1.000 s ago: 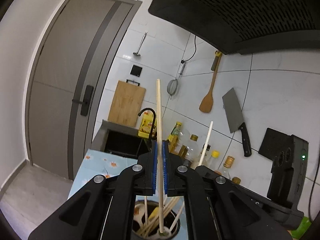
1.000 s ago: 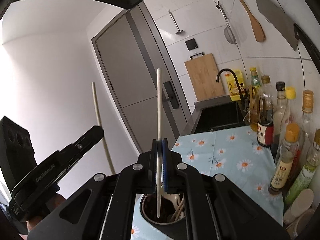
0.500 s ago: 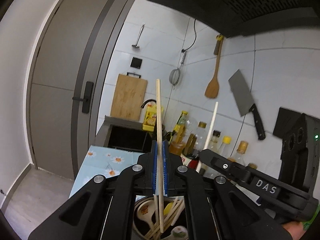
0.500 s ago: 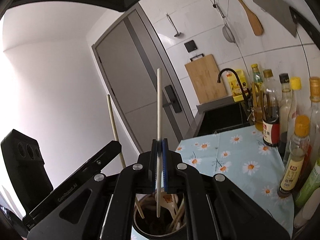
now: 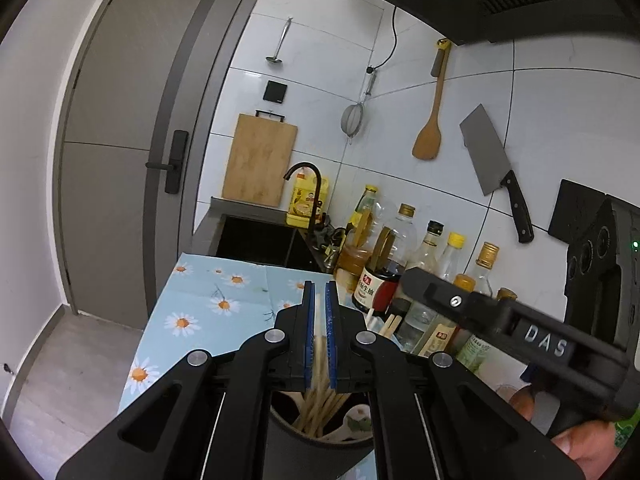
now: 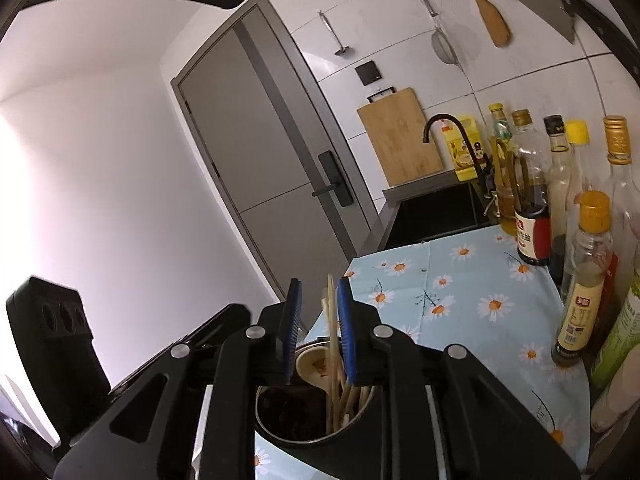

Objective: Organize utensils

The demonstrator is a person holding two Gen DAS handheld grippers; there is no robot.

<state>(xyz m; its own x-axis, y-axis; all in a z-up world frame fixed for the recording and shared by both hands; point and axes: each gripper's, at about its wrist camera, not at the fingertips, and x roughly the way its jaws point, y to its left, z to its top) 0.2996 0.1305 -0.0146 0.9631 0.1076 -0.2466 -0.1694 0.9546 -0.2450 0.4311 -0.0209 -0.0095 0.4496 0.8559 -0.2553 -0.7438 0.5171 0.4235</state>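
The daisy-print cloth [image 6: 472, 300] is lying bare across the middle of the counter, hemmed on one side by a crowded row of bottles [image 6: 584, 280] against the tiled wall and running at its far end into the dark sink [image 6: 436, 216]; its near edge is dropping off toward the grey door [image 5: 120, 152]. Both grippers are hanging tilted above the dark utensil holder [image 6: 304, 436], which is sitting at the cloth's near edge. The left gripper [image 5: 320, 332] is pointing down over the holder with its blue pads a narrow gap apart, a blurred chopstick showing between them, ungripped. The right gripper [image 6: 316, 328] is standing with its jaws wider apart, one loose chopstick leaning against the right pad. The holder is carrying a bundle of chopsticks [image 6: 340, 396] and a ceramic spoon [image 6: 314, 364], all standing upright inside it.
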